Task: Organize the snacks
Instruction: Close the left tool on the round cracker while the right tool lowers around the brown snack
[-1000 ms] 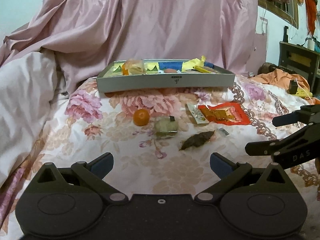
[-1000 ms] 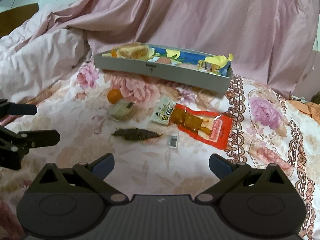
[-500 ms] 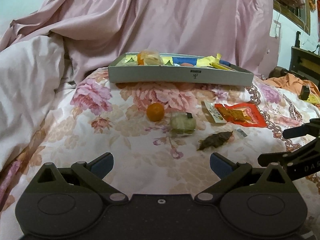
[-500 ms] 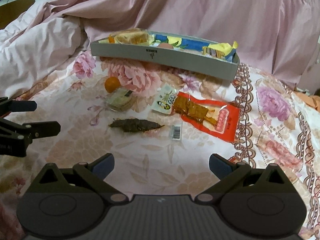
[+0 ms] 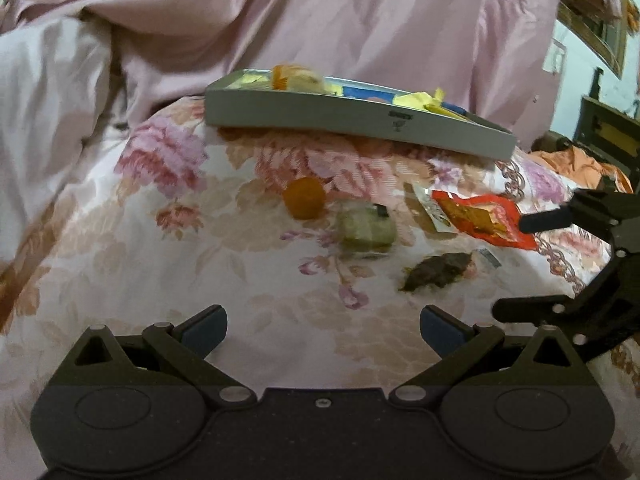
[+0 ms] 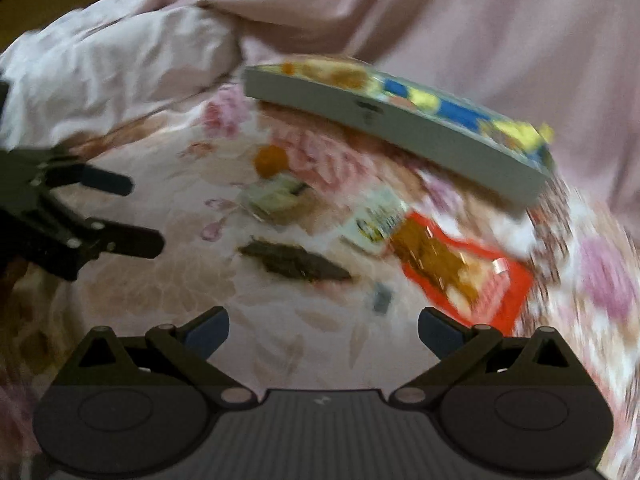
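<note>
On the floral bedspread (image 5: 120,240), blurred loose snacks, perhaps a dark dried piece (image 6: 294,262), both grippers' fingers apart.

The pink sheet (image 5: 320,20) at 12 o'clock is shiny, smooth cloth. The flowery bedcover (image 5: 160,240) is soft cloth with a slight shine. The grey box (image 5: 340,120) looks matt, like card. The red snack bag (image 5: 480,220) at 3 o'clock is glossy plastic. The left gripper (image 5: 323,330) is matt black plastic.
</note>
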Tool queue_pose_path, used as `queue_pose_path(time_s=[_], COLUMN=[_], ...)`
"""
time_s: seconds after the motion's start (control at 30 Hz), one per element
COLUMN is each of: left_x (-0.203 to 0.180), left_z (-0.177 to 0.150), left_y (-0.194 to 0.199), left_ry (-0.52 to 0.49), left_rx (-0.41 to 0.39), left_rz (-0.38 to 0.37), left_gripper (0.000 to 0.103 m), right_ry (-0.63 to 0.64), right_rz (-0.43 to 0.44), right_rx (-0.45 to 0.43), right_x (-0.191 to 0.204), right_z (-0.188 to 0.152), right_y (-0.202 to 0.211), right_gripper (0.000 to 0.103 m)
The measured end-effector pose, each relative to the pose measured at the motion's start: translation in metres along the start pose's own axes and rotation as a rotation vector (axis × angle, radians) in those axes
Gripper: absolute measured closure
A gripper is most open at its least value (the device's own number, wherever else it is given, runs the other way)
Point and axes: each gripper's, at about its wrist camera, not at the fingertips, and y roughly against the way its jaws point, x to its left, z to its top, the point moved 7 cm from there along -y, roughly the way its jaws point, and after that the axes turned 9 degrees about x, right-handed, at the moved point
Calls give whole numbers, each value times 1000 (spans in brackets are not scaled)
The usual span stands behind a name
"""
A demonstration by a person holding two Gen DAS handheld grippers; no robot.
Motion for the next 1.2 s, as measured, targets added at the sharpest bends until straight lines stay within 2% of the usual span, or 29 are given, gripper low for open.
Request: queue_pose_path(time_s=[0.13, 0.3, 0.47, 0.57, 0.67, 0.73, 0.77, 0.9, 1.1, 1.2], left_x=[5, 7, 9, 13, 14, 13, 13, 10, 2, -8], left_z=[2, 5, 4, 6, 7, 7, 8, 14, 36, 46], left_y=[5, 8, 9, 9, 9, 8, 7, 0, -26, -40], left_ry=[16, 20, 24, 39, 42, 39, 36, 40, 77, 63], left_rx=[-31, -53, -52, -56, -60, -59, -59, -56, -41, -34], left_rz=[20, 23, 23, 20, 19, 16, 16, -5, -25, -19], left_gripper=[1, 1, 1, 1, 1, 1, 1, 1, 1, 1], right_ry=[93, 140, 154, 128, 66, 23, 0, -73, -154, -186], right_rz=[40, 154, 215, 211, 193, 182, 176, 149, 115, 96], right_rx=[3, 44, 106, 131, 152, 147, 145, 133, 118, 110], right_x=[1, 10, 18, 14, 7, 3, 2, 3, 3, 0], right_z=[19, 35, 43, 38, 29, 23, 21, 13, -2, -12], right_y=[-15, -39, -60, -64, -63, -58, -56, -46, -34, -25], right_gripper=[1, 5, 9, 12, 20, 28, 29, 48, 50, 50])
